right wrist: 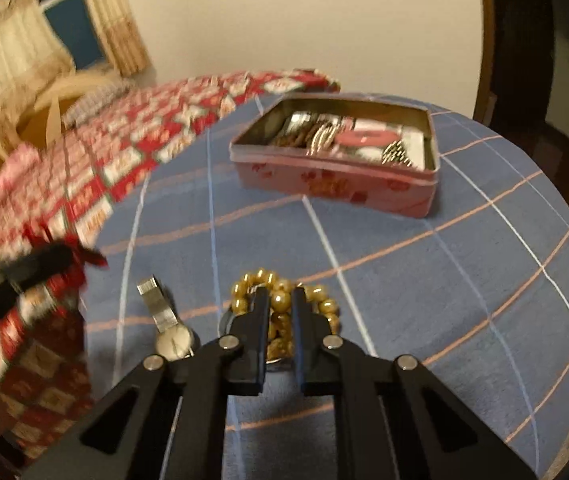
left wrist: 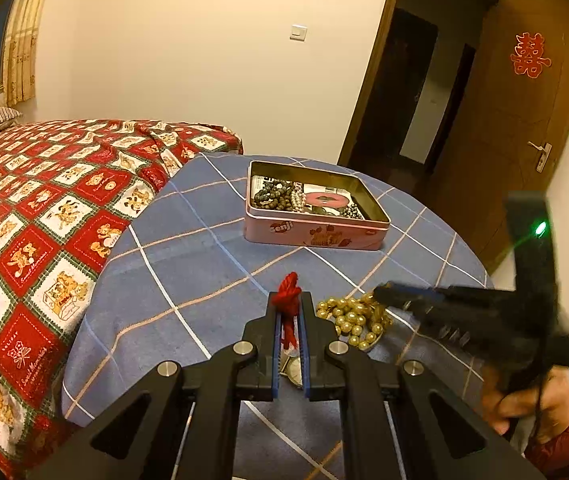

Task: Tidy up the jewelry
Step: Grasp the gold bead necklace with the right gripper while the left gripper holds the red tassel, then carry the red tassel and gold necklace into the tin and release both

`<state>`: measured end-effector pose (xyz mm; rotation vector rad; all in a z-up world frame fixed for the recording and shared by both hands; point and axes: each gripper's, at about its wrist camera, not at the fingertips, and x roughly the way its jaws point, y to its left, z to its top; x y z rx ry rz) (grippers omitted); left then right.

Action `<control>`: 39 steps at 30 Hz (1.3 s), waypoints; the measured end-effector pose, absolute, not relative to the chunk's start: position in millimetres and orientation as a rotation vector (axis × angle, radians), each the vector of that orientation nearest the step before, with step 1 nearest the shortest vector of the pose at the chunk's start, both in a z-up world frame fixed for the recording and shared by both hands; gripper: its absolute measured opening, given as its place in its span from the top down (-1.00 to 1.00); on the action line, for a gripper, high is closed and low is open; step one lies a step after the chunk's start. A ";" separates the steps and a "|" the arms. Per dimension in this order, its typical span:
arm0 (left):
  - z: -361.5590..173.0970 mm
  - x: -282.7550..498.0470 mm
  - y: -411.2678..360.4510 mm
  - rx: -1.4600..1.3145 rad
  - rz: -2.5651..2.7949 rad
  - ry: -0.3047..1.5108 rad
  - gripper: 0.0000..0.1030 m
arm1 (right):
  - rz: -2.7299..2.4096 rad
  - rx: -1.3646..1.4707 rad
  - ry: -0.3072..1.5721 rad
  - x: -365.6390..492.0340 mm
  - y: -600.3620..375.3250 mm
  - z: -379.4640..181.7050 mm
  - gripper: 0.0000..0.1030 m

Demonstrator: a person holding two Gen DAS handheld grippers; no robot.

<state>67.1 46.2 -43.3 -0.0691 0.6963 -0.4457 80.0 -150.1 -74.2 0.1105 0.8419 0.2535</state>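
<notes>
Beside patchwork bed (left wrist: 24, 220), blue checked tablecloth (left wrist: 188, 264), pink tin (left wrist: 316, 210)

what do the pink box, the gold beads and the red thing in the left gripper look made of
Pink box: likely tin, with a shiny metal inside wall and printed outside.
Gold beads: glossy, with bright highlights; metal, plastic or coated glass, cannot tell.
Red thing: looks like knotted cord, matte and fibrous, pinched in the left gripper.

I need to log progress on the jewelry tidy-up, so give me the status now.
Done: dark bead bracelets and a pink ring-shaped piece already lie in the pink tin. In hand: the left tongs are shut on a red cord piece; the right tongs straddle the gold bead strand, grip unclear. Left: the wristwatch lies on the blue tablecloth.
</notes>
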 end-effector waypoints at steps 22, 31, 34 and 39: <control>-22.1 97.5 22.0 -0.048 -0.483 0.634 0.88 | 0.278 0.250 0.621 90.4 -179.4 14.2 0.75; -19.8 127.1 -2.5 -0.038 -0.527 0.633 0.88 | 0.251 0.238 0.629 110.6 -191.8 12.2 0.75; -18.8 140.5 -10.0 -0.031 -0.536 0.634 0.88 | 0.241 0.233 0.626 120.2 -198.5 14.3 0.75; -16.0 164.9 -20.1 -0.031 -0.547 0.633 0.88 | 0.229 0.222 0.625 137.7 -206.9 18.2 0.75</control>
